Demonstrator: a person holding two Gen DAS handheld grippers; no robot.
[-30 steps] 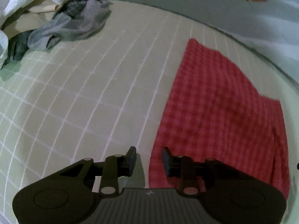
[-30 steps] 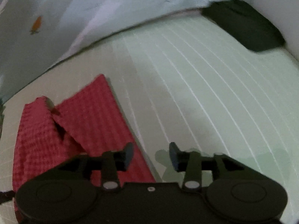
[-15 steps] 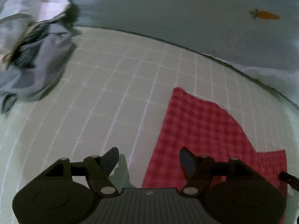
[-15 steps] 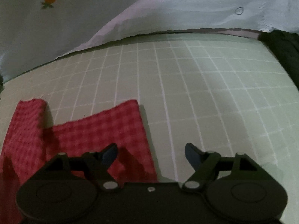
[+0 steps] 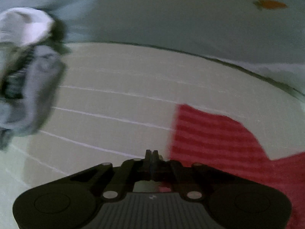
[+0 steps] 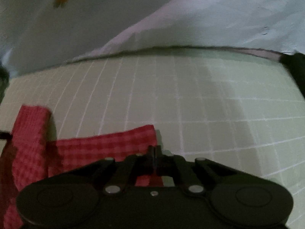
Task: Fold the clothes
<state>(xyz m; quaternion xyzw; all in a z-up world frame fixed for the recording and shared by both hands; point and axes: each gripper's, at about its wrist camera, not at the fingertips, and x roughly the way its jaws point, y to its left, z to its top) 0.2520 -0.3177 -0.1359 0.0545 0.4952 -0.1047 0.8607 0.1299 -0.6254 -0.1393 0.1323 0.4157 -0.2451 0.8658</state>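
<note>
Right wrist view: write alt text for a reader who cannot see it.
The right gripper, its black fingers pressed together, sits at the near corner of a red checked cloth on a pale green gridded sheet. One strip of the cloth stands raised at left; a light blanket with a carrot print lies beyond.

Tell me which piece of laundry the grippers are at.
The red checked cloth, spread on the gridded mat; the grey-and-white clothes heap sits far left, untouched.
</note>
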